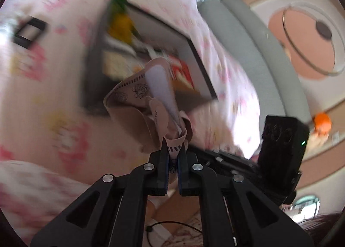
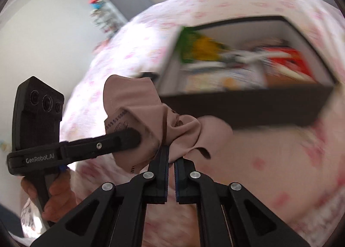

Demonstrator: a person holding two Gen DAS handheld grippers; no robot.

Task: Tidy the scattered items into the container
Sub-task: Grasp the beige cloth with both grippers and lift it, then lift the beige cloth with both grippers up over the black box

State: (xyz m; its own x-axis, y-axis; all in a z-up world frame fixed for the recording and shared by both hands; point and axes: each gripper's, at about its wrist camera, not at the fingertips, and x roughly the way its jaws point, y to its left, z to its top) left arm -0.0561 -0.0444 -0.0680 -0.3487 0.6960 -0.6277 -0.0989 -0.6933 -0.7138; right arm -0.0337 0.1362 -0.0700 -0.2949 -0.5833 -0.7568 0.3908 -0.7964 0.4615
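left wrist view: the left gripper (image 1: pixel 174 150) has its jaws clamped on a bunched edge of a beige cloth (image 1: pixel 138 104), a soft garment with a dark printed border and a pale lining. the cloth hangs lifted off the pink patterned bedspread (image 1: pixel 43 96). beyond it lies the container (image 1: pixel 200 61), an open dark box with pale inner walls, already holding a yellow and green toy (image 1: pixel 120 24) and a red packet (image 1: pixel 183 72), all blurred. the body of the right gripper (image 1: pixel 280 145) shows at the right edge of this view

right wrist view: the right gripper (image 2: pixel 171 155) is closed on another fold of the same cloth (image 2: pixel 138 104), which is bunched just in front of its fingertips. the left gripper (image 2: pixel 129 137) reaches in from the left, held by a hand (image 2: pixel 58 193), its tip against the cloth. the container (image 2: pixel 269 104) sits on the bedspread (image 2: pixel 280 171) just beyond the cloth, blurred
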